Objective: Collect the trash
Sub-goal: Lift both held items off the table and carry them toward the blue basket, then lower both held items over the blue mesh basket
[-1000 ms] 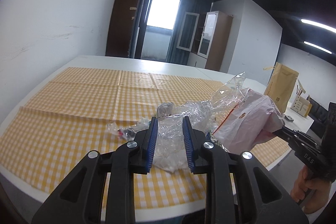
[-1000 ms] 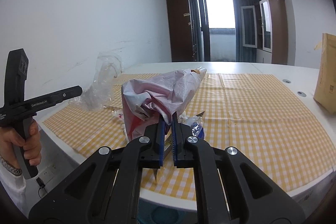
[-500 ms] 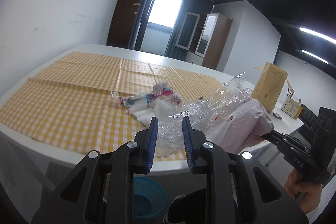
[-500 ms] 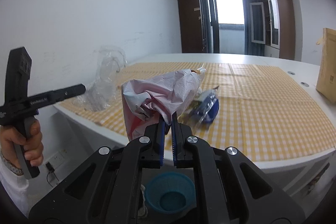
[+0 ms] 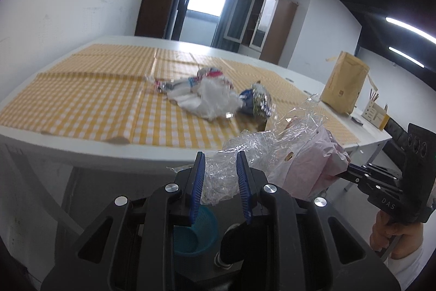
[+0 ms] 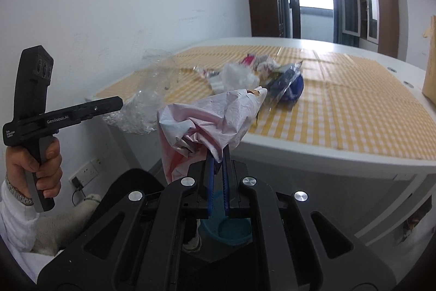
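Note:
My left gripper is shut on a crumpled clear plastic wrap, held off the table's near edge. Beside it, my right gripper is shut on a crumpled pinkish-white plastic bag, which also shows in the left wrist view as the pink bag. Below both grippers a blue basket stands on the floor, partly hidden by the gripper bodies; the same blue basket shows in the left wrist view. More trash lies on the checked cloth: a white crumpled bag with wrappers and a blue foil packet.
The white table carries a yellow checked cloth. A brown paper package stands at its far right. A person's hand holds the left gripper's handle. A wall socket sits low on the left wall.
Both grippers have drawn back off the table and sunk, each keeping its trash. The table's edge and the blue basket on the floor have come into view.

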The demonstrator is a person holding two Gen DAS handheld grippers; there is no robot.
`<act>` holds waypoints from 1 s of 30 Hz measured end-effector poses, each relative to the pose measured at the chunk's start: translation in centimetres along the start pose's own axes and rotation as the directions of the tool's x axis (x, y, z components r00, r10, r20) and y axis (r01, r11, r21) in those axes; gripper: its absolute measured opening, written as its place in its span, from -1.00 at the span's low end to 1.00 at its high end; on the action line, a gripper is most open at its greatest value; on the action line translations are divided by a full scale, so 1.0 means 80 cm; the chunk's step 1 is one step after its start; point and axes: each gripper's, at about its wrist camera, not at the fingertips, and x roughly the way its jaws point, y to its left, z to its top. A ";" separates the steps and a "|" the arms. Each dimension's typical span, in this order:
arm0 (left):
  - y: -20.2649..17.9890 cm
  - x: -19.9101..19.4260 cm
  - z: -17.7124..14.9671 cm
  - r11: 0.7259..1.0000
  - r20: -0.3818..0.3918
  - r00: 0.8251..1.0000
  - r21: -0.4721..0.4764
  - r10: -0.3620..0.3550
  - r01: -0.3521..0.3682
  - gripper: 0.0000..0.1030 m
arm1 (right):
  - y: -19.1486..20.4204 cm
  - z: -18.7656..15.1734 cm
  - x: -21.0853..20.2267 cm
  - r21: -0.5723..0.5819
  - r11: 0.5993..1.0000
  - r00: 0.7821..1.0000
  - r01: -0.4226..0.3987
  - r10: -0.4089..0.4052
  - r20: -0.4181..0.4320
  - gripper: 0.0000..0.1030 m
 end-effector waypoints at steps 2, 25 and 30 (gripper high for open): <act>0.004 0.012 -0.012 1.000 -0.033 0.999 -0.002 0.001 -0.001 -0.56 | 0.002 -0.012 0.010 -0.002 1.000 0.999 -0.003 0.003 -0.037 -0.92; 0.037 0.125 -0.106 0.999 -0.280 0.959 0.023 0.047 -0.042 -0.56 | 0.003 -0.120 0.136 0.071 0.997 0.955 -0.026 0.046 -0.294 -0.95; 0.047 0.152 -0.123 0.998 -0.327 0.943 0.019 0.062 -0.059 -0.56 | -0.002 -0.144 0.164 0.108 0.994 0.936 -0.033 0.069 -0.346 -0.97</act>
